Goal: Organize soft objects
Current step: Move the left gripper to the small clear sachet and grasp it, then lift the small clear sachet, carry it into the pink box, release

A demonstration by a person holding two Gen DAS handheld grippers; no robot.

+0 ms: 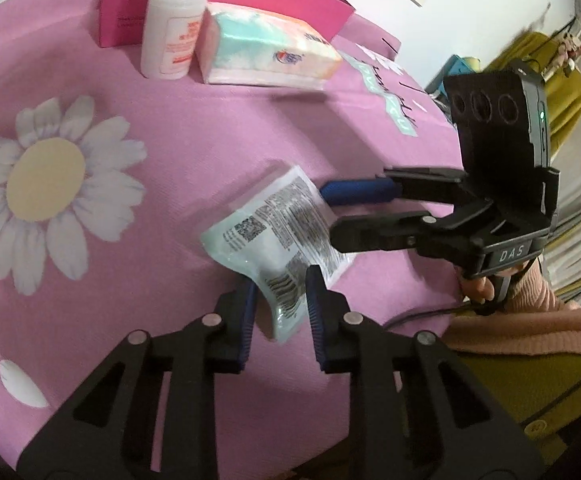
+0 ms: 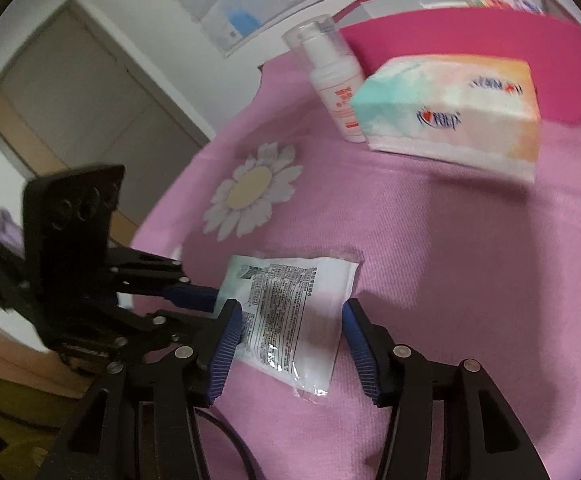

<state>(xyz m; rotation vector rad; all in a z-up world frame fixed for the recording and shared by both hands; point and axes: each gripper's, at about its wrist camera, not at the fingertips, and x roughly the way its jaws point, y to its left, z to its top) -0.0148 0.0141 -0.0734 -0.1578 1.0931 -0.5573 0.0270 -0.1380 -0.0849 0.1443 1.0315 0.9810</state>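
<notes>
Left tongs (image 1: 280, 308): clamped on the wet-wipe packet (image 1: 278, 236) (printed side up).
Right tongs (image 2: 292, 344): spread wide around the packet, above the pink tabletop (image 2: 450, 260).

A pink cloth (image 1: 210, 132) printed with a large white daisy (image 1: 50, 188) is covering the round table. Toward the far side, a white bottle (image 1: 172, 28) with orange lettering is standing upright, just beside a soft tissue pack (image 1: 266, 48) in teal, white and orange that is lying flat on the cloth. Behind both, a magenta box (image 1: 126, 4) is sitting on the table. Nearer the front, a flat white-and-teal printed packet (image 2: 294, 312) is lying on the pink surface, well apart from the tissue pack and the bottle.
</notes>
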